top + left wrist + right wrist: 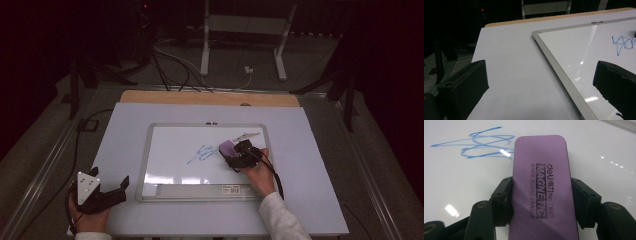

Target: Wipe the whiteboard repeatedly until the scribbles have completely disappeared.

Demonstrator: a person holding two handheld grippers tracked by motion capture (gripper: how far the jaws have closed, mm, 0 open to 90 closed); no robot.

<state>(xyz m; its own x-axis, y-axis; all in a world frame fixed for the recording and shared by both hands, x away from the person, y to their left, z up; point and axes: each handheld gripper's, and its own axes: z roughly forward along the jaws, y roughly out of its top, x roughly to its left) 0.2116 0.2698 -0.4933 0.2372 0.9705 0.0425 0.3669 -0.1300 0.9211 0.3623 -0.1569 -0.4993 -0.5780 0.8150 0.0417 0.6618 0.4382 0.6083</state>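
Note:
A purple whiteboard eraser (544, 190) with black lettering sits between the jaws of my right gripper (541, 192), which is shut on its long sides. In the high view the eraser (227, 148) lies on the whiteboard (175, 140), just right of a blue scribble (202, 153). The scribble (484, 145) shows ahead and left of the eraser's front end in the right gripper view. My left gripper (107, 192) rests at the table's near left corner, off the board, open with nothing between its jaws. Its view looks over the board's metal frame (559, 72).
The whiteboard lies on a pale sheet (125, 150) over a wooden table (150, 96). A marker (247, 135) lies on the board behind the eraser. A ruler-like strip (200, 190) sits along the board's near edge. Cables and stand legs (205, 50) are on the floor beyond.

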